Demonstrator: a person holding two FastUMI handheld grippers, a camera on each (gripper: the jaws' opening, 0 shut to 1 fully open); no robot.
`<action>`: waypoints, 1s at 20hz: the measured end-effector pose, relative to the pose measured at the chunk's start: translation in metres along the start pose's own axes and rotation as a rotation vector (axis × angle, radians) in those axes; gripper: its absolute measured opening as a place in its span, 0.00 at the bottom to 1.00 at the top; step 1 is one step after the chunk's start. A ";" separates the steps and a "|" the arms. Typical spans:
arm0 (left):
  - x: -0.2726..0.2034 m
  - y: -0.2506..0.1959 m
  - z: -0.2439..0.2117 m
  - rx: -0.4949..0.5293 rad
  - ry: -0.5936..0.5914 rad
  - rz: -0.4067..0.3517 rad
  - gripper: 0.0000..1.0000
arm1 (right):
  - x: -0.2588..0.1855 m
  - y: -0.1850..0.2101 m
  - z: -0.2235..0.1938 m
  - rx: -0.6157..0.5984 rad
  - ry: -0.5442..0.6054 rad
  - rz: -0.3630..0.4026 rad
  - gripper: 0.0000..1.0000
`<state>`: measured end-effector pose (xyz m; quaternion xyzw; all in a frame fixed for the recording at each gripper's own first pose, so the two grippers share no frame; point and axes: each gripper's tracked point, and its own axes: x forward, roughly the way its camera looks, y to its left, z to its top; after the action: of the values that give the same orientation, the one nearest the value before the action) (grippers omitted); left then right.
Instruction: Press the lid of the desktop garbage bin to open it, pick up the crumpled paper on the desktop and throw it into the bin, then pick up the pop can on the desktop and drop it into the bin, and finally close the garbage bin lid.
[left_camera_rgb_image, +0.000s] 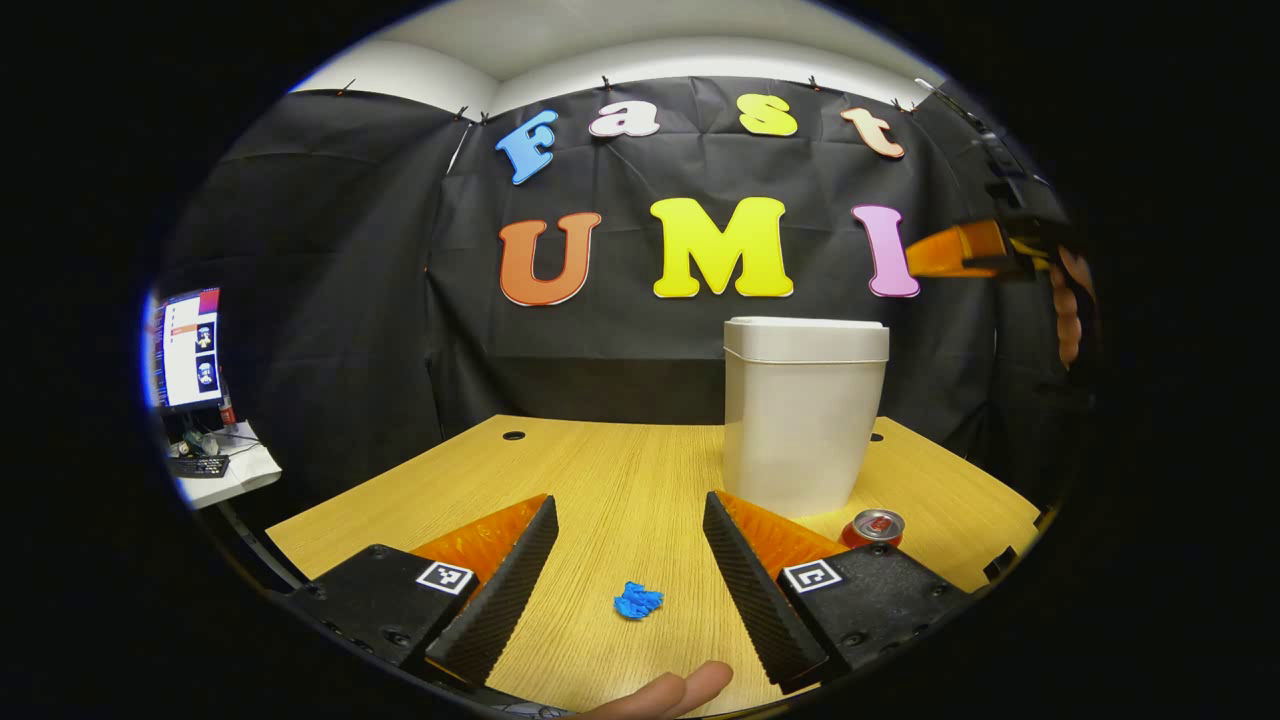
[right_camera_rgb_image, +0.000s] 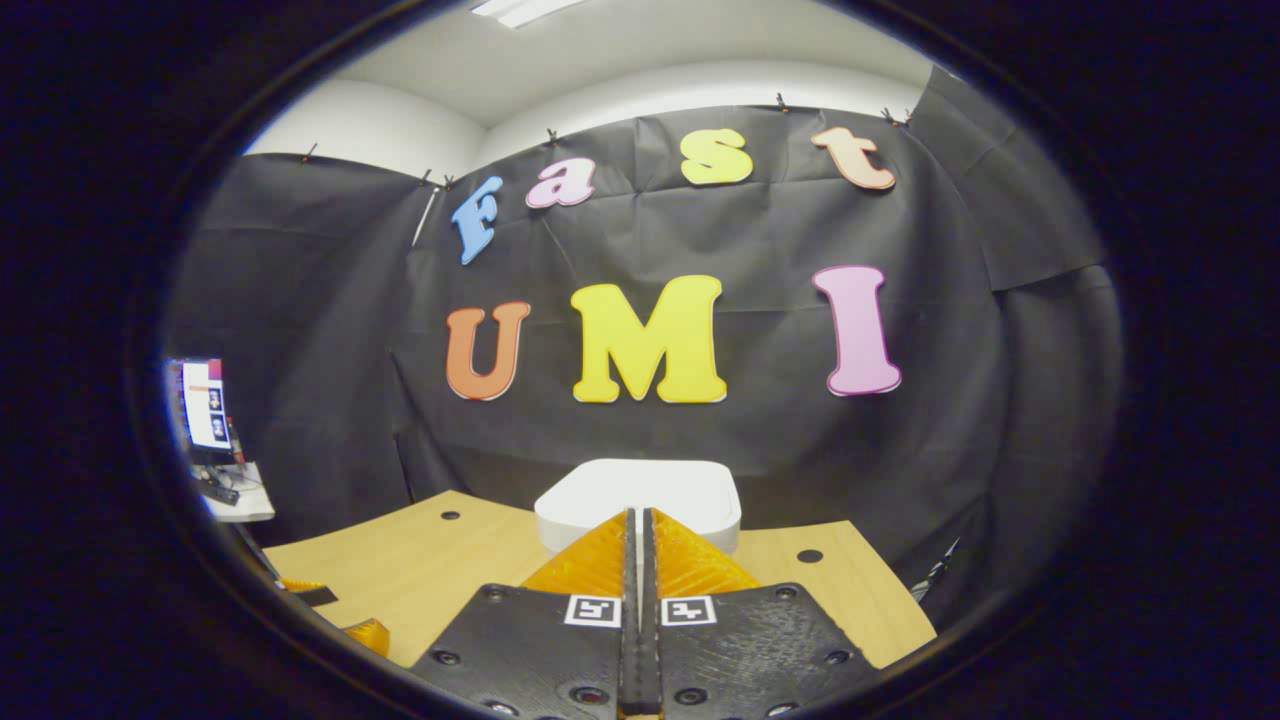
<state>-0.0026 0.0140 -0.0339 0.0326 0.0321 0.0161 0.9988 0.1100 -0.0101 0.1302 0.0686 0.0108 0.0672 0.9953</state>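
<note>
Pressing should go squarely down on the closed lid (right_camera_rgb_image: 640, 495) of the bin (left_camera_rgb_image: 800, 420) with the right tool (right_camera_rgb_image: 640, 535), fingers together above it, while the left tool (left_camera_rgb_image: 630, 550), fingers apart, waits near the crumpled paper (left_camera_rgb_image: 637, 600) and can (left_camera_rgb_image: 875, 527) on the surface (left_camera_rgb_image: 620, 470).

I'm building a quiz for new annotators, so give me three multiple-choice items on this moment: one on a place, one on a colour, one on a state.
1. Where is the crumpled paper?
A. inside the bin
B. on the table between the left gripper's fingers
C. on the lid

2. What colour is the crumpled paper?
A. blue
B. white
C. green

3. How is the bin lid?
A. open
B. removed
C. closed

Key:
1 B, it lies on the table ahead of the open left gripper.
2 A, it shows bright blue.
3 C, the lid sits flat on the bin, with the shut right gripper above it.
</note>
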 end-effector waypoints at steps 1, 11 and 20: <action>0.000 0.002 0.000 -0.001 0.000 0.002 0.96 | 0.008 0.006 0.013 0.026 -0.003 0.025 0.00; 0.005 0.007 -0.012 -0.020 0.026 0.002 0.97 | 0.086 0.002 0.007 -0.085 0.102 -0.033 0.00; 0.009 0.004 -0.027 -0.012 0.057 -0.001 0.96 | 0.114 0.003 -0.059 -0.052 0.291 -0.010 0.00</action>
<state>0.0050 0.0197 -0.0615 0.0262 0.0604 0.0169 0.9977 0.2203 0.0166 0.0707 0.0320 0.1534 0.0715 0.9850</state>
